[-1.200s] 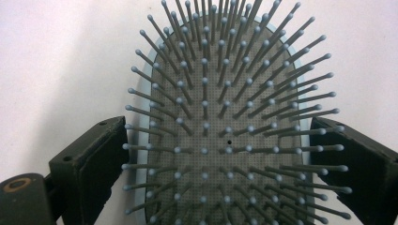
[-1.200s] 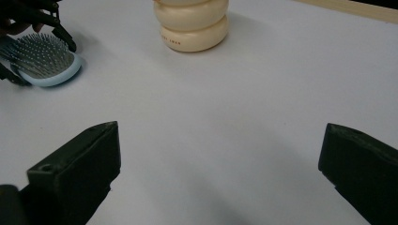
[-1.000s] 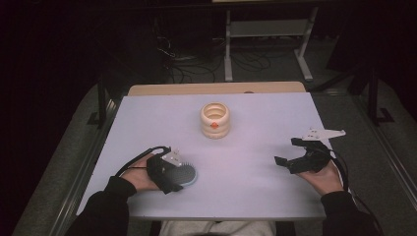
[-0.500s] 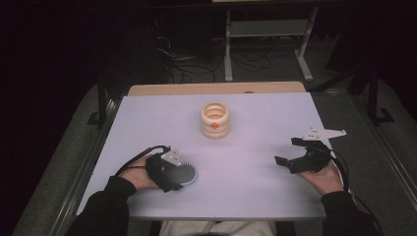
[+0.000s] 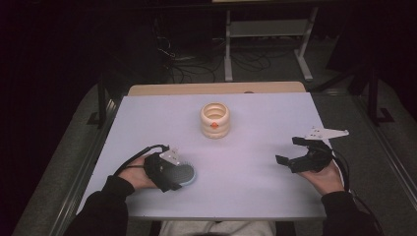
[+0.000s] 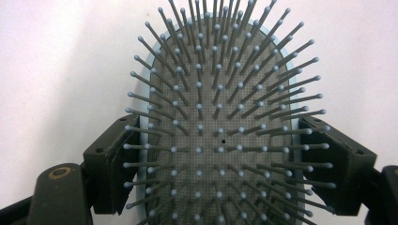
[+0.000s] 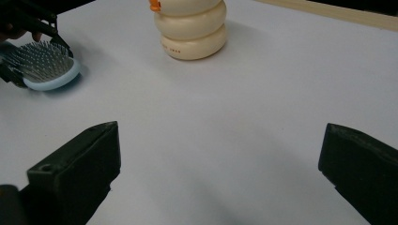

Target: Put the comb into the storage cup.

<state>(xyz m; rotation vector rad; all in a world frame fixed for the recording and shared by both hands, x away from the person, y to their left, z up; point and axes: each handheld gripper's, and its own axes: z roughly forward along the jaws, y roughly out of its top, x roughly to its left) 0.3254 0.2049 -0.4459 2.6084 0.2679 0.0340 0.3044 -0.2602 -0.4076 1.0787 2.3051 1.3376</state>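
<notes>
Nothing shifts since a second ago: left gripper (image 5: 169, 172), at seven o'clock, pinches the hairbrush (image 6: 220, 122); right gripper (image 5: 295, 151), at four o'clock, stays spread.

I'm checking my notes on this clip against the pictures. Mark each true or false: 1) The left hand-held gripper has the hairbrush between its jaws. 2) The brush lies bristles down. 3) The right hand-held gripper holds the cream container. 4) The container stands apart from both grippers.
1) True: the left hand-held gripper has its jaws against both edges of the hairbrush.
2) False: the bristles point up.
3) False: the right hand-held gripper is open with nothing between its jaws.
4) True: the cream container stands alone farther back on the table.
</notes>
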